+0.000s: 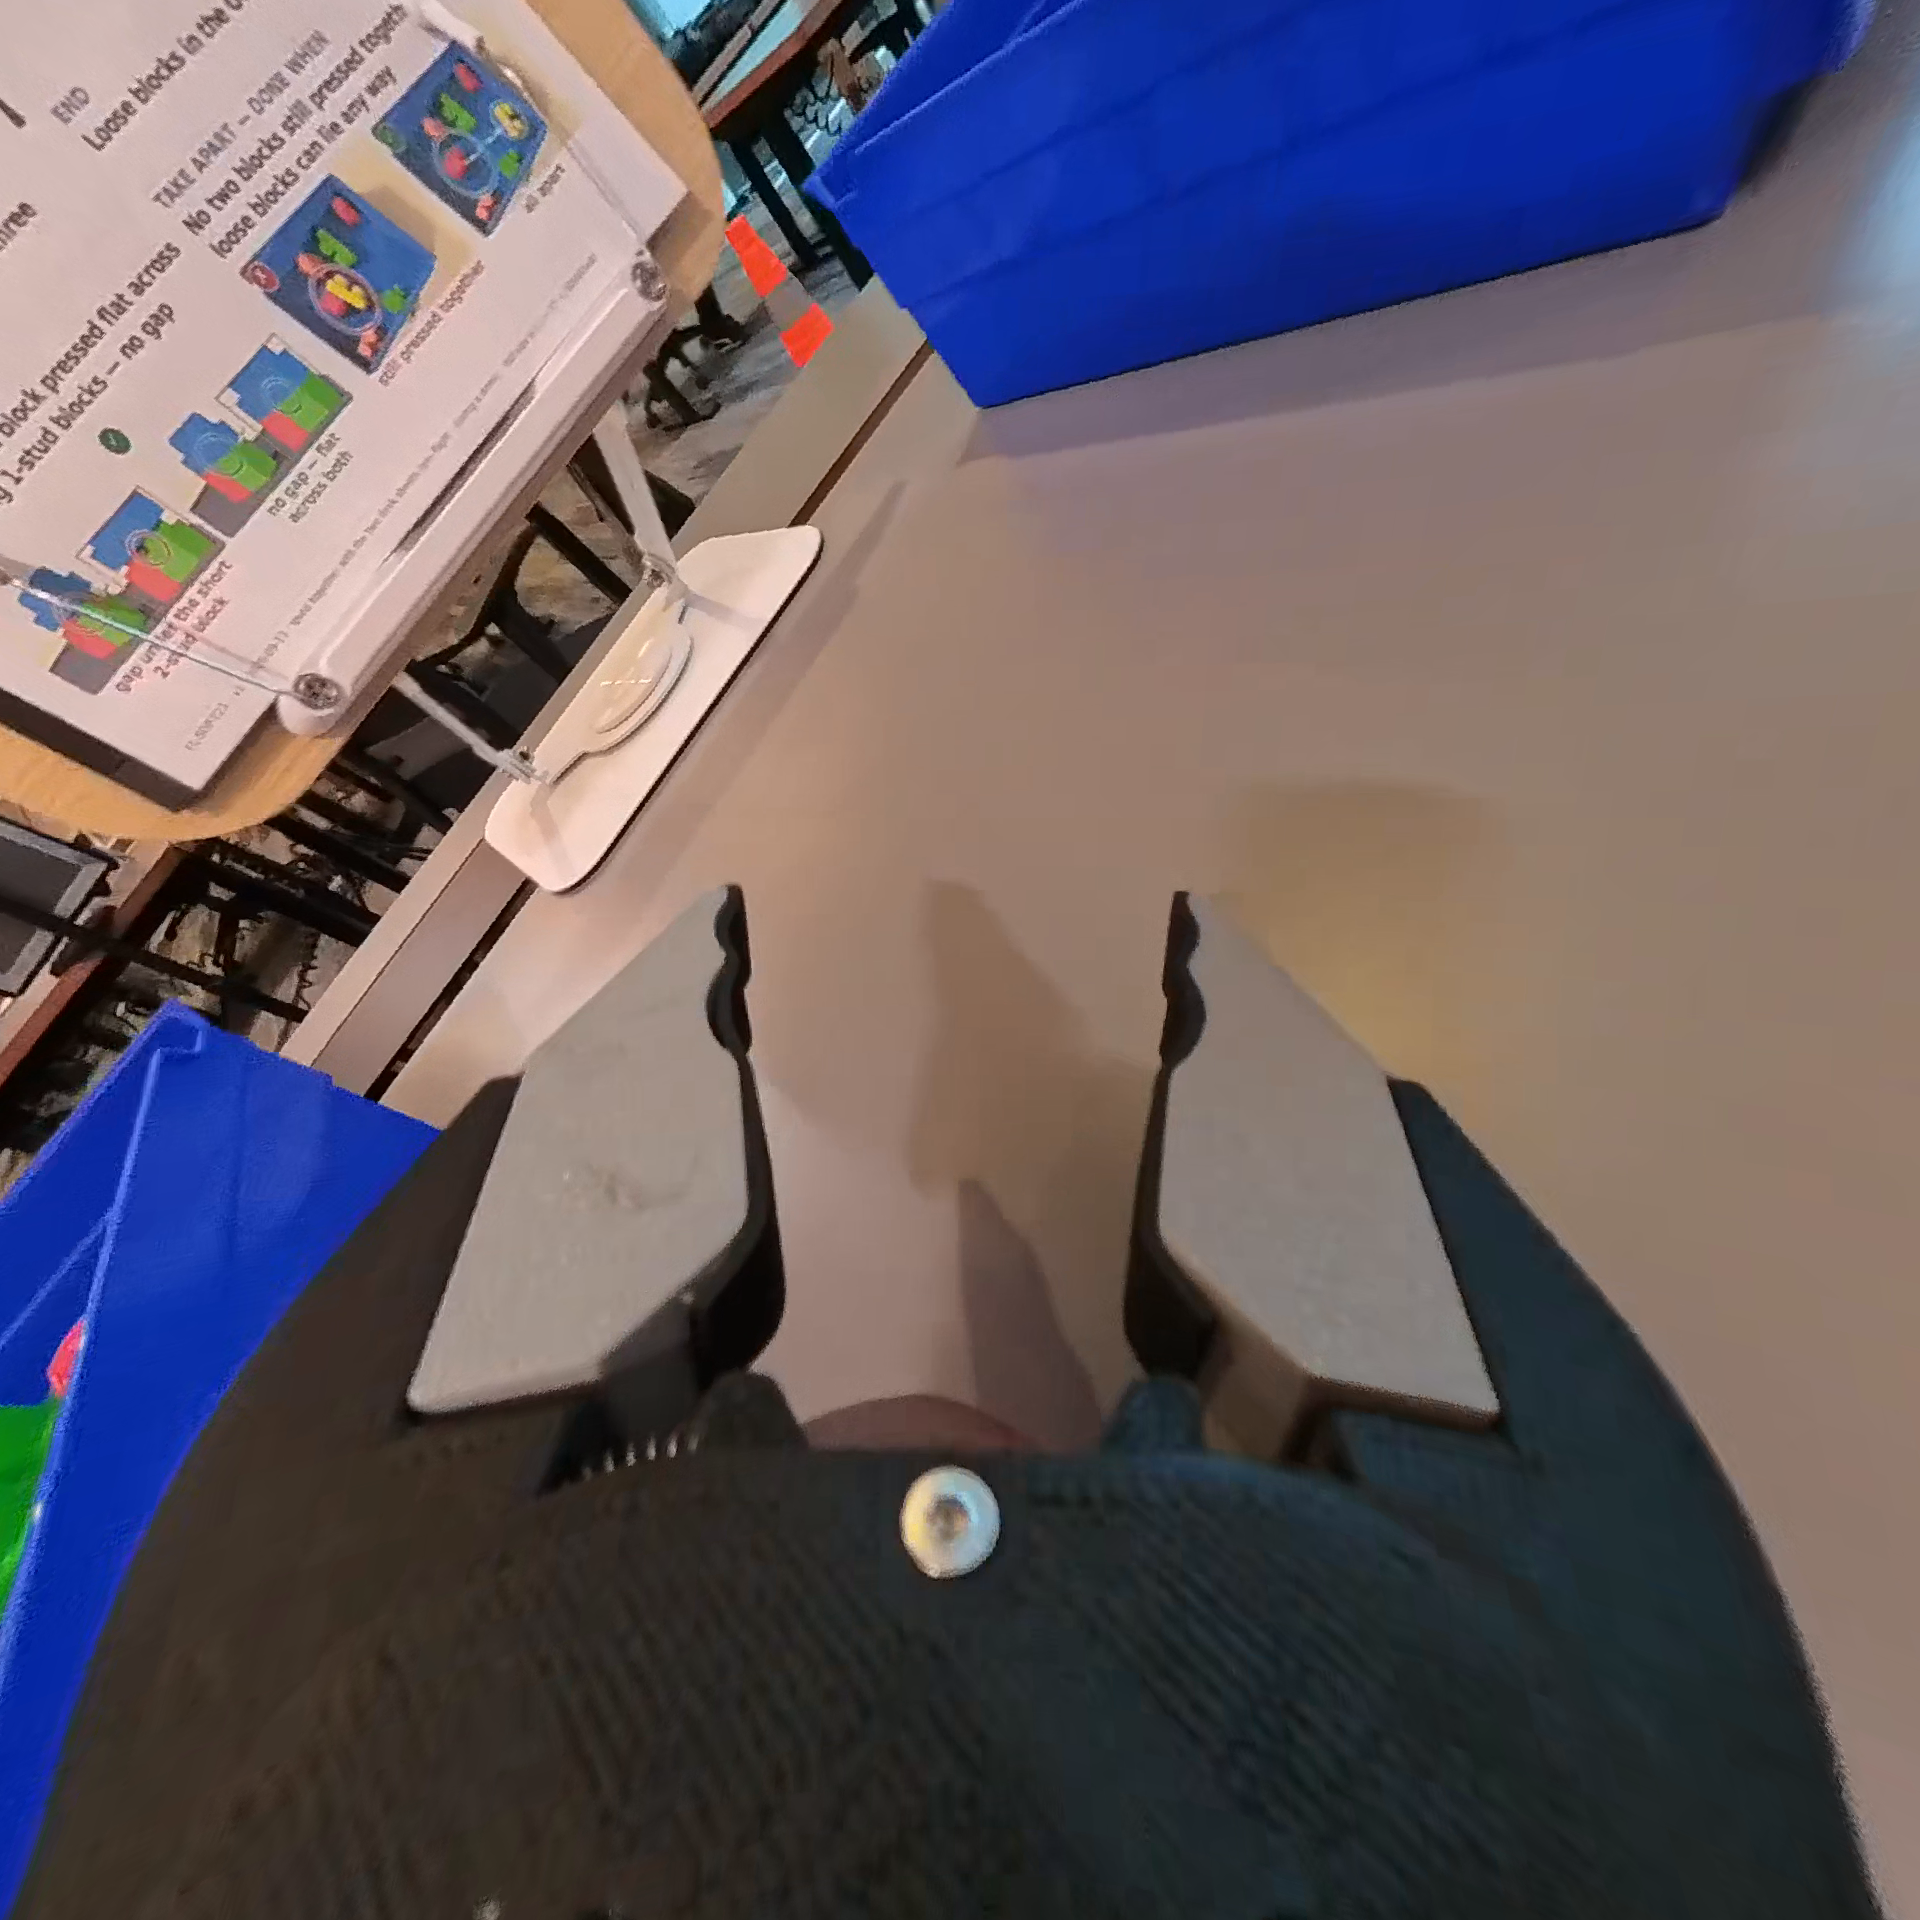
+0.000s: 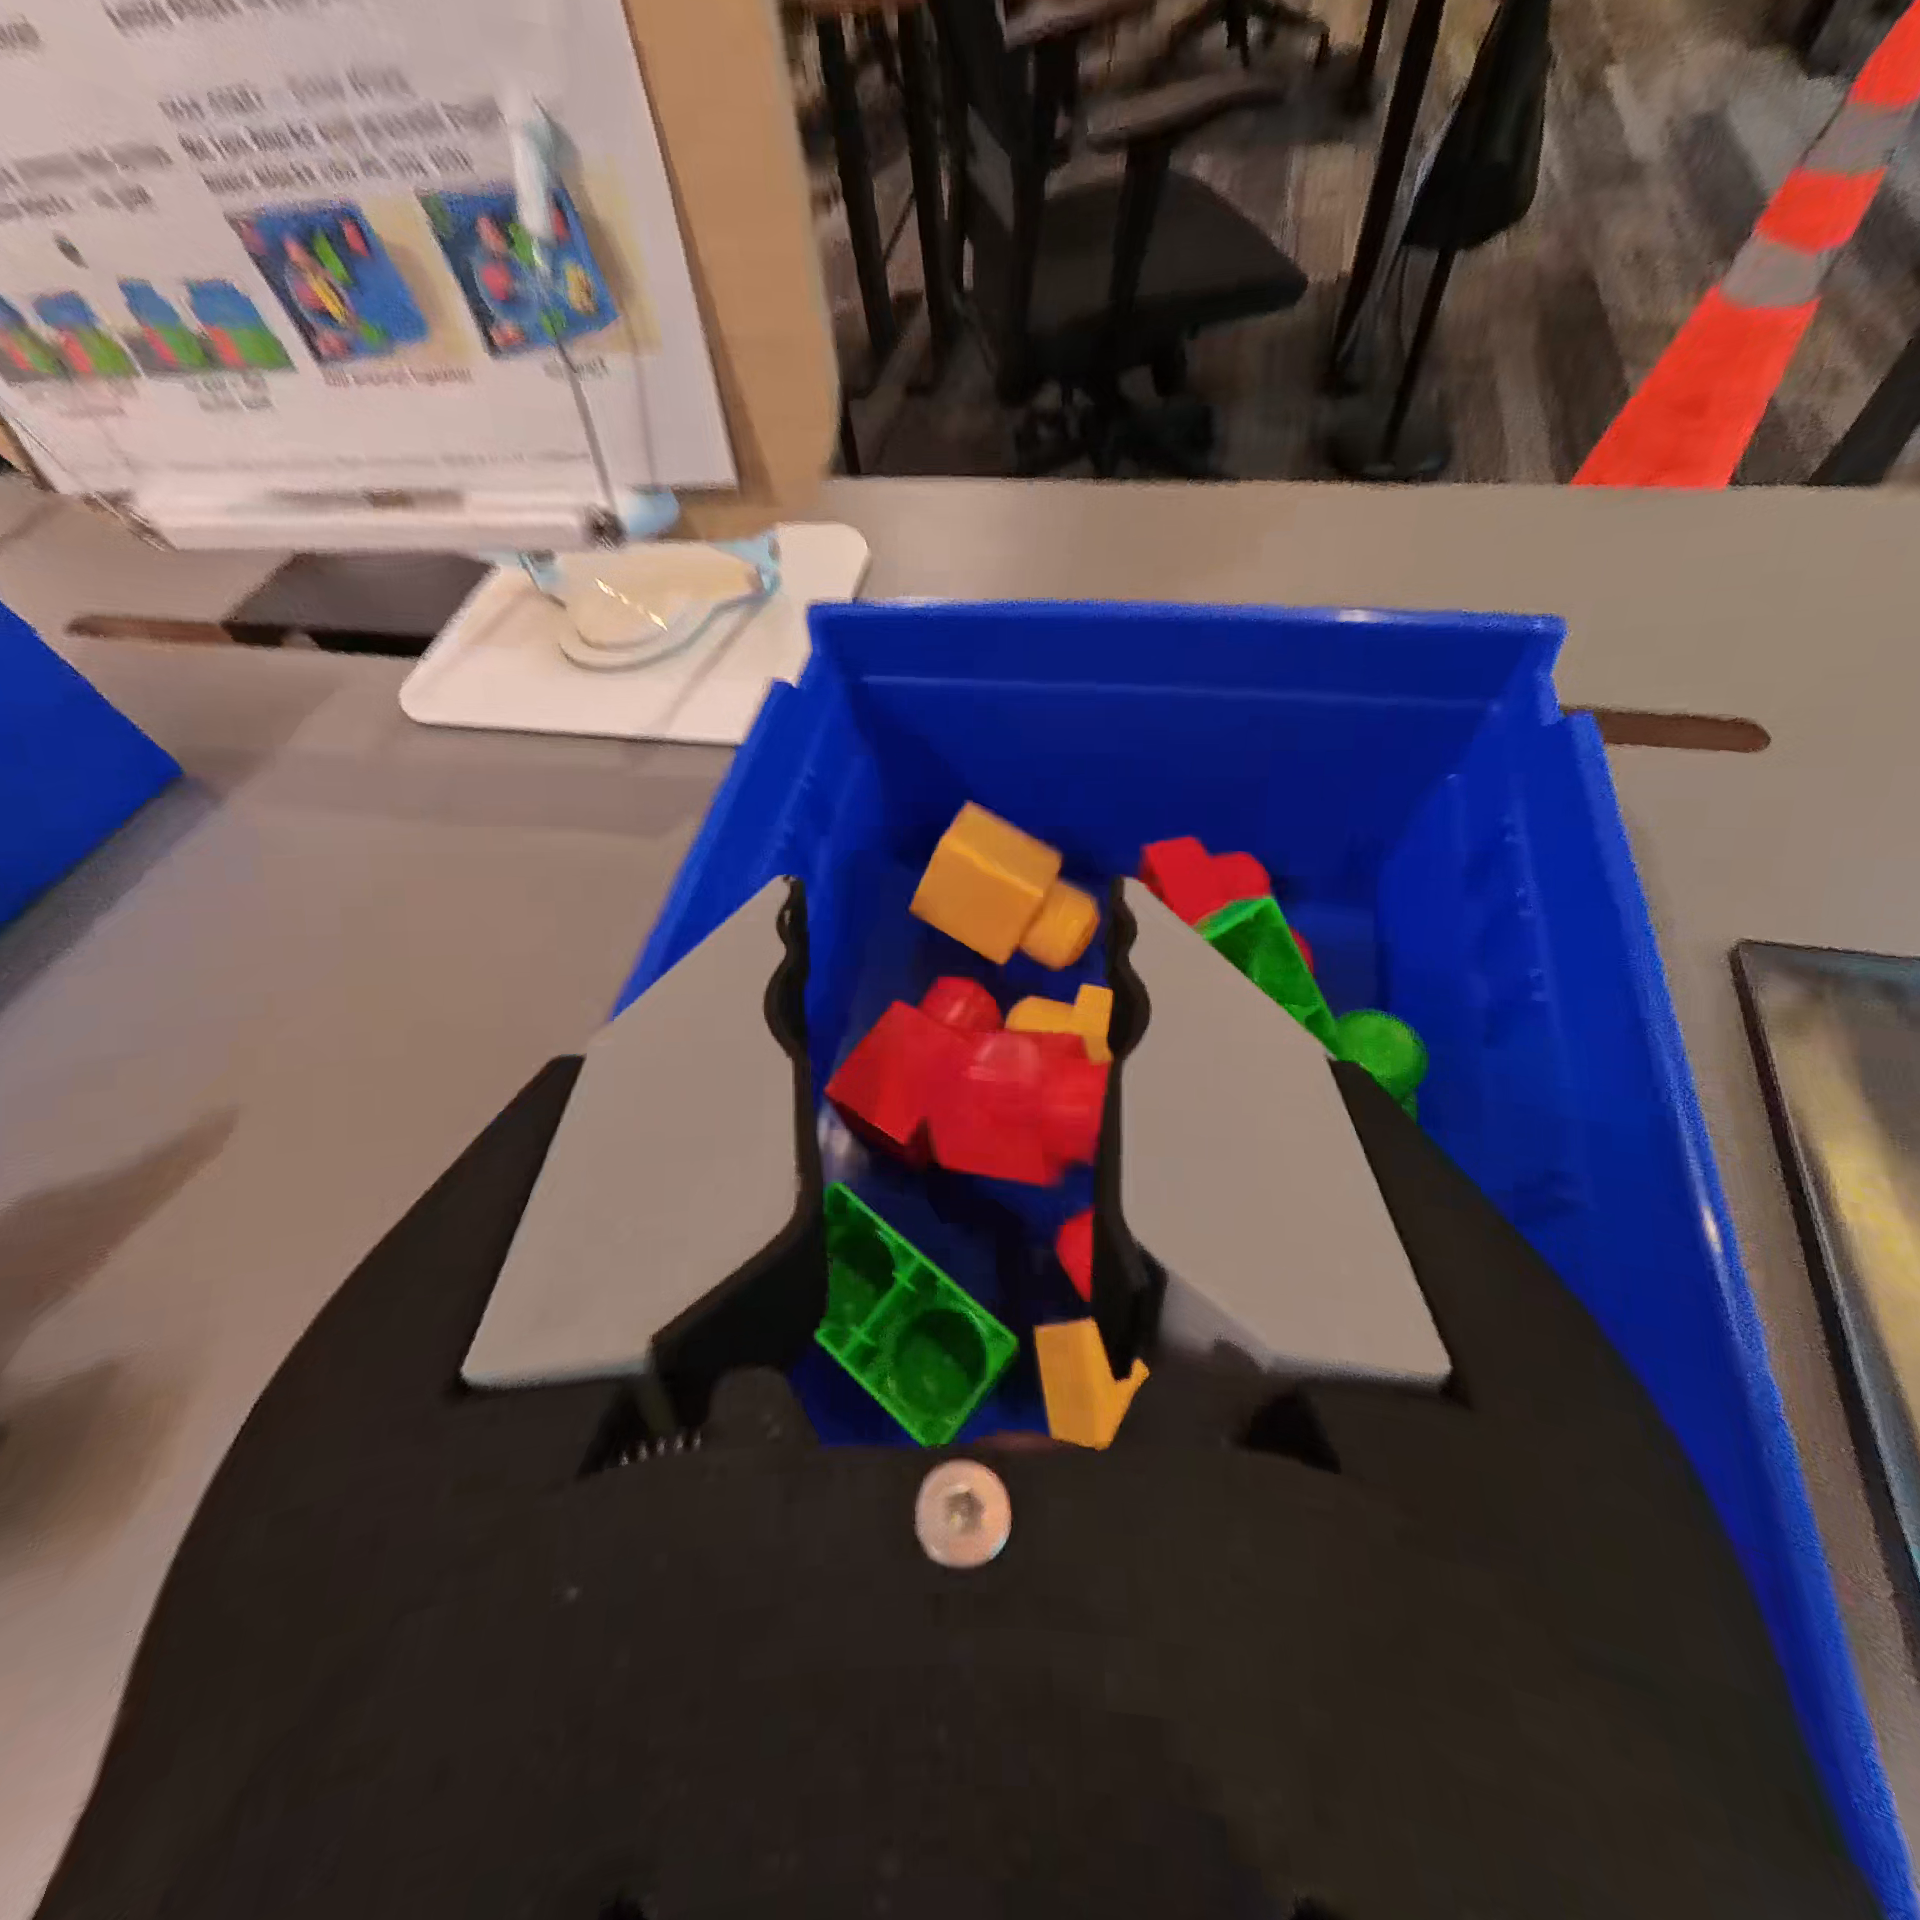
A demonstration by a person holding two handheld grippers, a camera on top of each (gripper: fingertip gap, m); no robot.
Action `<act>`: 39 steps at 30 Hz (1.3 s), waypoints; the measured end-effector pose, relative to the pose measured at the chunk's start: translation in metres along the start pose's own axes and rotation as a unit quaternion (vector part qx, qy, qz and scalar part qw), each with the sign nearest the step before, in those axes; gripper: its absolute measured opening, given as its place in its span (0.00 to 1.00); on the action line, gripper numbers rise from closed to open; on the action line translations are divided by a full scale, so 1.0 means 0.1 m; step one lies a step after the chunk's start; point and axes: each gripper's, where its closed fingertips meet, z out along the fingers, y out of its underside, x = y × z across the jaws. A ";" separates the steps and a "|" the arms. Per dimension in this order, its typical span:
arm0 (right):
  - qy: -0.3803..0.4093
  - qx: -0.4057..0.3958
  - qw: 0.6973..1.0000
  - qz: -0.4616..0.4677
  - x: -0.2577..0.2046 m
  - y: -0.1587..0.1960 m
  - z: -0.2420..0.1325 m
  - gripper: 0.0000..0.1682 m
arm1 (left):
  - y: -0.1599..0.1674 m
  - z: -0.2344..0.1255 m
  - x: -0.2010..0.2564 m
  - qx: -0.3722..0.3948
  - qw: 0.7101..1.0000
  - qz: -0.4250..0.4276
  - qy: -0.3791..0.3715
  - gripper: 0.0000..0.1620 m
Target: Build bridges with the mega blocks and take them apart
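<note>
The left gripper is over the bare grey table top, jaws apart and empty. The right gripper is above the blue plastic bin, jaws apart, nothing held. Loose red, green and yellow plastic mega blocks lie inside the bin; through the blur their count is uncertain.

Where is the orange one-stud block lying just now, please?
In the right wrist view, the orange one-stud block lies inside the blue bin, towards its far end, beyond the red blocks.
</note>
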 end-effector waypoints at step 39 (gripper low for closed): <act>-0.139 -0.030 0.962 -0.235 -2.37 1.11 0.46 0.31 | 0.29 0.03 -0.33 -0.056 0.993 -0.093 -0.051 0.42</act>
